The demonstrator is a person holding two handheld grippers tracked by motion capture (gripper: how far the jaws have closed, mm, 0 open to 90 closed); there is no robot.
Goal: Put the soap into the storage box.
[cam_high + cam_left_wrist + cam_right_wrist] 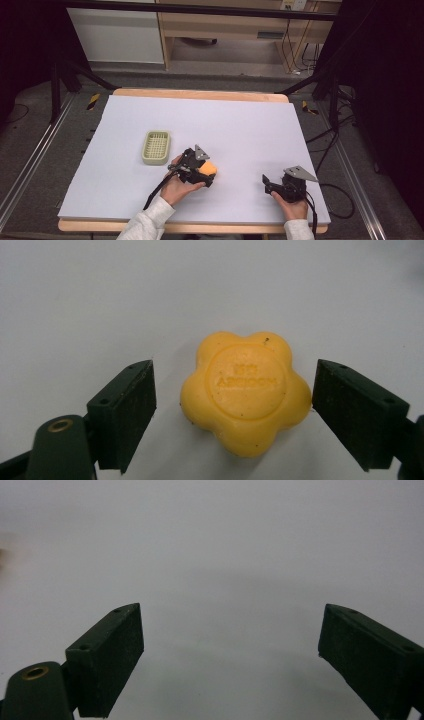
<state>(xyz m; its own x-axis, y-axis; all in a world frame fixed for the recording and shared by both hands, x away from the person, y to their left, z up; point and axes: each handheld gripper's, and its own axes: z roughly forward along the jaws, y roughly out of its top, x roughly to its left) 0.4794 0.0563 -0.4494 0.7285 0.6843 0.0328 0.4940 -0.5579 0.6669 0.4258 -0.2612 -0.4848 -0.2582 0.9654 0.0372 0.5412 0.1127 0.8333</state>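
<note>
The left gripper stood open around a yellow flower-shaped soap bar lying flat on the white table, one jaw touching its lobe. Likely firm, light and slick, it was best pinched across opposite lobes. The right gripper hung open, holding nothing.

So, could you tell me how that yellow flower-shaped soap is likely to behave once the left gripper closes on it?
The yellow soap looks like a solid moulded bar, so it should probably stay stiff when squeezed. Its smooth, rounded lobes may let it slip or twist between the left gripper's flat jaws, which stand open on either side of it. Lying flat on the white table cover, it seems unlikely to roll.
</note>
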